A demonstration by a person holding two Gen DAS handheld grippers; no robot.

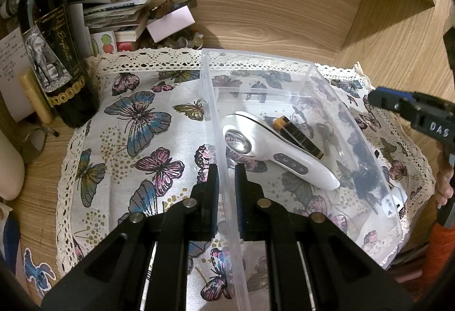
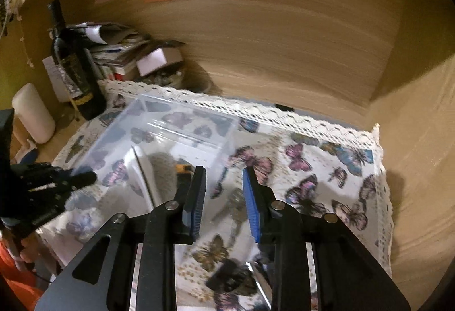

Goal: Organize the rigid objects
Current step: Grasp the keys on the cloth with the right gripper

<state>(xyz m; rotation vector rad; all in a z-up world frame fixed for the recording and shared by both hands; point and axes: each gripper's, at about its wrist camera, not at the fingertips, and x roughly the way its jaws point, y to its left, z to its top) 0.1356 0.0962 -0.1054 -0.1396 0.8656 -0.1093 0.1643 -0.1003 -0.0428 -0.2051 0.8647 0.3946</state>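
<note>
Wood-grain desk and back wall frame a butterfly-print cloth (image 1: 148, 140) with lace edging. On it sits a clear plastic bin (image 1: 327, 100). The left gripper (image 1: 226, 174) straddles the bin's near wall, its 2 fingers closed to a narrow gap on it — whether they truly pinch it, I cannot tell. The right gripper (image 2: 224, 183) hovers spread apart, empty, over the cloth just beside the bin.

Risk: pulling on that thin wall could tip or skid the bin toward the wine bottle (image 1: 54, 55).

Inside lie a white fabric shaver (image 1: 273, 151), a black-and-gold tube (image 1: 301, 137) and keys (image 1: 327, 131) — all loose.
</note>
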